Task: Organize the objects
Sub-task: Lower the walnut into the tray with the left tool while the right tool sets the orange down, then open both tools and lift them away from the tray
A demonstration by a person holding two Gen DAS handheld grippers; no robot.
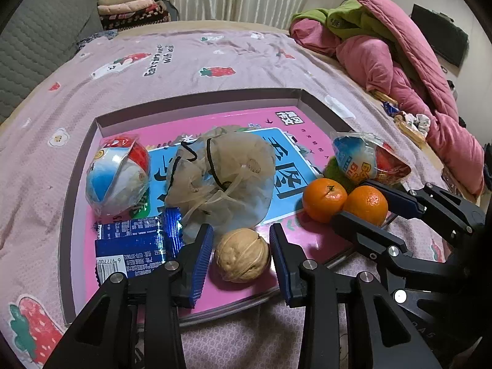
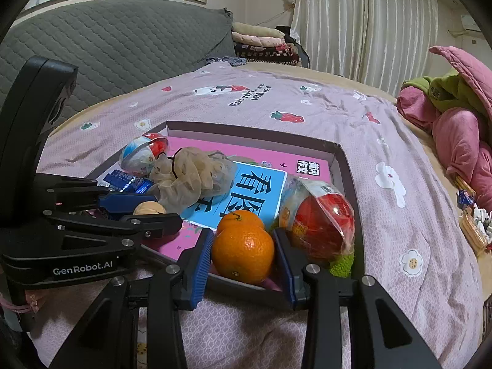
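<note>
Everything I can see lying loose has already gone into the shallow cardboard tray (image 1: 196, 98), on top of the pink picture book (image 1: 246, 120) that lines it, so the sorting looks close to finished. Along the tray's left edge sit a wrapped toy ball (image 1: 118, 175) and, nearer the front corner, a blue snack packet (image 1: 135, 243). A beige mesh pouch (image 1: 221, 172) slumps mid-tray.

At the front edge the left gripper (image 1: 241, 253) straddles a walnut (image 1: 242, 255). Its jaws stand apart with daylight on both sides of the shell, so the nut rests on the book, let go rather than held.

At the front right corner two tangerines (image 1: 323, 200) touch each other. The right gripper (image 2: 243, 253) has the nearer tangerine (image 2: 243, 252) between its jaws, the pads apparently pressing both flanks: a grasp, I judge, with release the step left. A second wrapped ball (image 2: 319, 224) leans just behind on the right edge.

The tray lies on a bed under a lilac strawberry-print sheet (image 1: 215, 58). A grey quilted headboard (image 2: 123, 43) stands on the left, pale curtains (image 2: 363, 21) hang at the back, and pink bedding (image 1: 399, 70) is heaped to the right.
</note>
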